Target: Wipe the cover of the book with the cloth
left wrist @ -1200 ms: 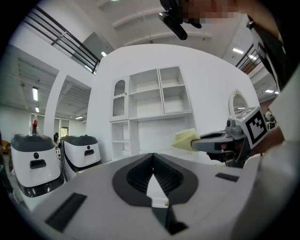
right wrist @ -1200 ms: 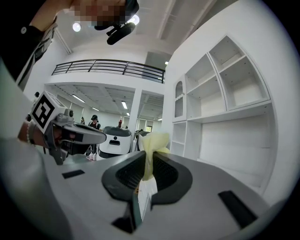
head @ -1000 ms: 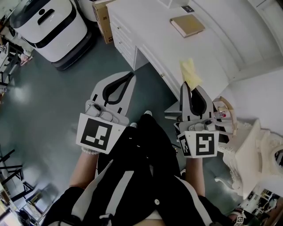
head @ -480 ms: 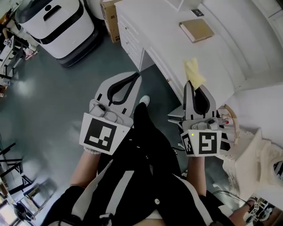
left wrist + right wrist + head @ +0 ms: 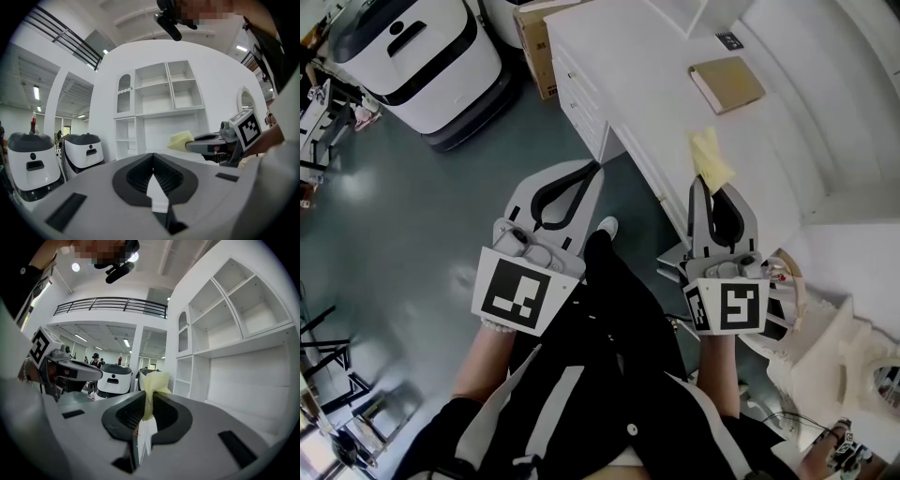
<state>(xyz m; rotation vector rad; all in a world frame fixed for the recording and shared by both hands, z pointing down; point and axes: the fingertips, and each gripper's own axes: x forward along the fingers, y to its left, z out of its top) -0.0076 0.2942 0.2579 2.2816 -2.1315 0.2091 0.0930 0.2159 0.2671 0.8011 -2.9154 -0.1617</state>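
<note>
the right claw [image 5: 706,183] pinched a pale yellow cloth [image 5: 710,155]; the left claw [image 5: 589,167] sat closed, empty. the reach toward twelve o'clock needed the cloth laid flat on the tan rectangular book [image 5: 727,83].

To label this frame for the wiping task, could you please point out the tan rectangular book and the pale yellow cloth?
tan rectangular book [image 5: 727,83], head view, middle of its cover.
pale yellow cloth [image 5: 710,157], head view, middle of its bunched free end.

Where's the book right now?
In the head view the book lies flat on the white desk, upper right, beyond the yellow cloth pinched in the right gripper.
</note>
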